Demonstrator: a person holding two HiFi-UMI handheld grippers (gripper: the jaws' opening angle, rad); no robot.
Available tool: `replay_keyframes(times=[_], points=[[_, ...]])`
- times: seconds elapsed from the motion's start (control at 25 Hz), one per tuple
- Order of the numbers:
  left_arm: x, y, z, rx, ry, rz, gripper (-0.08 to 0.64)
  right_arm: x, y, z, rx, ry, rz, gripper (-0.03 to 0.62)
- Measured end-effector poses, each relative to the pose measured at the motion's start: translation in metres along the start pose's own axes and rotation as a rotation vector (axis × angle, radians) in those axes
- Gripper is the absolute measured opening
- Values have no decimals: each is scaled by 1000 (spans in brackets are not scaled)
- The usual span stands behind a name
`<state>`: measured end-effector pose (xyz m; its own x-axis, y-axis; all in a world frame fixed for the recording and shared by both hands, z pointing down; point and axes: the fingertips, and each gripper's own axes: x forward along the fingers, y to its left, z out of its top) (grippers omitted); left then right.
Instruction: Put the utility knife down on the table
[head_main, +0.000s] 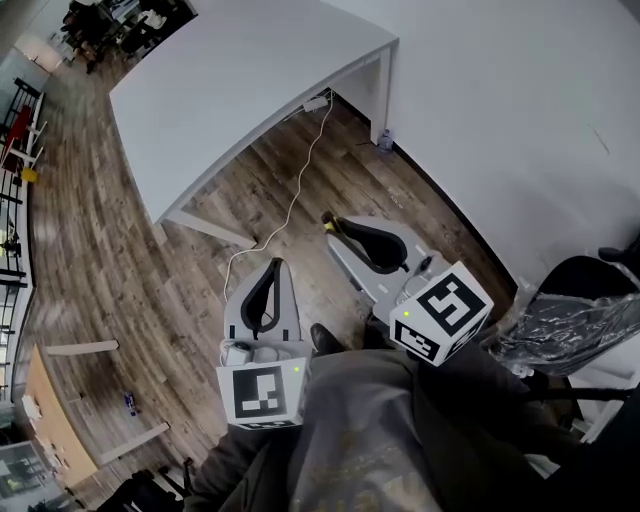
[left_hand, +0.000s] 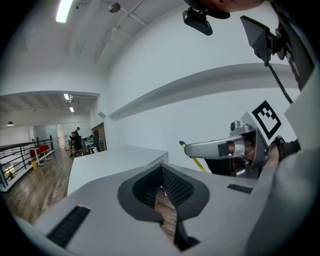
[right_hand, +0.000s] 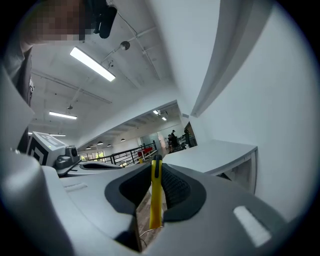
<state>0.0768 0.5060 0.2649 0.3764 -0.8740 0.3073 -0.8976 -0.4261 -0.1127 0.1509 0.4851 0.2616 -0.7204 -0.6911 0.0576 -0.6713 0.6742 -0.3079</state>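
The right claw (right_hand: 156, 161) is clamped on a yellow knife (right_hand: 156, 197). The thin yellow body stands edge-on between the two ribbed pads, and its dark tip pokes just past the claw's front end.

In the head view this right claw (head_main: 331, 222) is held in the air above the wooden floor (head_main: 120, 280). A sliver of the knife (head_main: 328, 227) shows at its tip. The white table (head_main: 240, 90) lies ahead of the claw and well apart from it, so the knife touches no part of the tabletop. In the right gripper view the table (right_hand: 215, 152) sits ahead of the jaws and to their right, against the white wall.

The left claw (left_hand: 161, 169) has its jaws pressed together at the tips with nothing between them. Only floor planks show through the slit lower down. In its own view the right claw (left_hand: 187, 148) reaches in from the right, and the knife (left_hand: 193, 158) slants out below its tip.

In the head view the left claw (head_main: 274, 266) hangs beside the right one, a little nearer the person and also above the floor. A white cable (head_main: 296, 195) trails over the planks ahead of both claws, toward the table.
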Motion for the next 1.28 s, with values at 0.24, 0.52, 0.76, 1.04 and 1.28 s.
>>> replay_keyframes(times=[0.24, 0.52, 0.76, 1.04, 1.28], points=[[10, -2, -14, -22, 51, 21, 3, 6, -15, -12, 30, 23, 17, 64], [41, 29, -24, -62, 61, 3, 3, 42, -31, -21, 37, 65, -5, 64], [77, 73, -19, -99, 26, -23, 3, 93, -41, -17, 11, 99, -24, 64], [97, 135, -22, -148, 16, -12, 3, 155, -37, -15, -15, 142, -15, 64], [103, 183, -27, -185, -24, 4, 3, 205, -22, -12, -41, 164, -1, 64]])
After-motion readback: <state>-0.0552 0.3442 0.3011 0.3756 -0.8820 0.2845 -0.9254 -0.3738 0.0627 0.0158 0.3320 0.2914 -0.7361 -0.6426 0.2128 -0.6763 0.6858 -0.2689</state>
